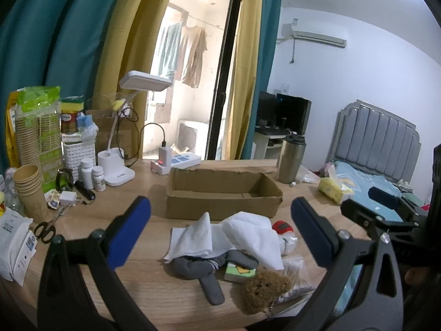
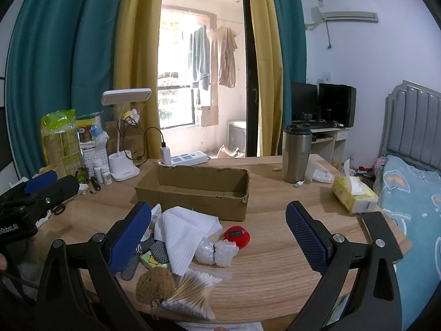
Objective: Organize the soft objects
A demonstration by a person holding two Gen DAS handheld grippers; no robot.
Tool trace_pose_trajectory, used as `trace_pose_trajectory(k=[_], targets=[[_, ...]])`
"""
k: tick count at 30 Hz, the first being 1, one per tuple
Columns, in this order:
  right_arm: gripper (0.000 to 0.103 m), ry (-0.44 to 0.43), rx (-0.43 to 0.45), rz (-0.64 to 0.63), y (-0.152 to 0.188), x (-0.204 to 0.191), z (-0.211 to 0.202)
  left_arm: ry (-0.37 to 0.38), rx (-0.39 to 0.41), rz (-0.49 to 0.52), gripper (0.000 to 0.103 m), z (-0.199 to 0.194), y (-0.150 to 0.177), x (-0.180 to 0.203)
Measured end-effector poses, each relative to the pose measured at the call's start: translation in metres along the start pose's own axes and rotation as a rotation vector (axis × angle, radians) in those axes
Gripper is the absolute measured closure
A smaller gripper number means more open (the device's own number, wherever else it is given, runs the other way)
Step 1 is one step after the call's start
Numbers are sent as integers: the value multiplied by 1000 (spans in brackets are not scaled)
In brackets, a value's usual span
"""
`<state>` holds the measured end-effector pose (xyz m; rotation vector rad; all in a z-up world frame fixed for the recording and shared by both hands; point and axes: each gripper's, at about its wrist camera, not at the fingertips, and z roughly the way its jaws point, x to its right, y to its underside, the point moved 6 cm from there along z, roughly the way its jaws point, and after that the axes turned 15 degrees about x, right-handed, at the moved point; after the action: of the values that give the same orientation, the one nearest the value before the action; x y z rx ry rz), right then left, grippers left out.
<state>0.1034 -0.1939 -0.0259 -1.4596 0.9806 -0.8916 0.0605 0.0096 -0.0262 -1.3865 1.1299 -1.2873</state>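
Observation:
A heap of soft things lies near the table's front edge: white cloths (image 1: 242, 234) (image 2: 183, 234), grey socks (image 1: 204, 270) (image 2: 160, 251), a brown plush keychain (image 1: 261, 287) (image 2: 155, 285), a small green-yellow sponge (image 1: 238, 273), a bubble-wrap bundle (image 2: 216, 251), a red soft object (image 1: 281, 226) (image 2: 237, 235) and a bag of cotton swabs (image 2: 193, 295). An open cardboard box (image 1: 223, 195) (image 2: 193, 190) stands empty just behind the heap. My left gripper (image 1: 220, 234) hovers open over the cloths. My right gripper (image 2: 217, 237) hangs open above the bundle and red object.
A steel tumbler (image 2: 296, 154), a yellow tissue pack (image 2: 352, 195), a power strip (image 2: 190, 158) and a desk lamp (image 1: 118, 171) stand behind the box. Paper cups (image 1: 29, 190), bottles, scissors (image 1: 45, 230) and packets crowd the left. A bed (image 2: 413, 193) lies right.

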Motion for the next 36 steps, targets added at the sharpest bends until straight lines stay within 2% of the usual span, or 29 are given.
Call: trace_pose_trajectory(k=[36], targets=[[3,3,0,-7,4,-2,3,6,-19,5,0,6,3,5]])
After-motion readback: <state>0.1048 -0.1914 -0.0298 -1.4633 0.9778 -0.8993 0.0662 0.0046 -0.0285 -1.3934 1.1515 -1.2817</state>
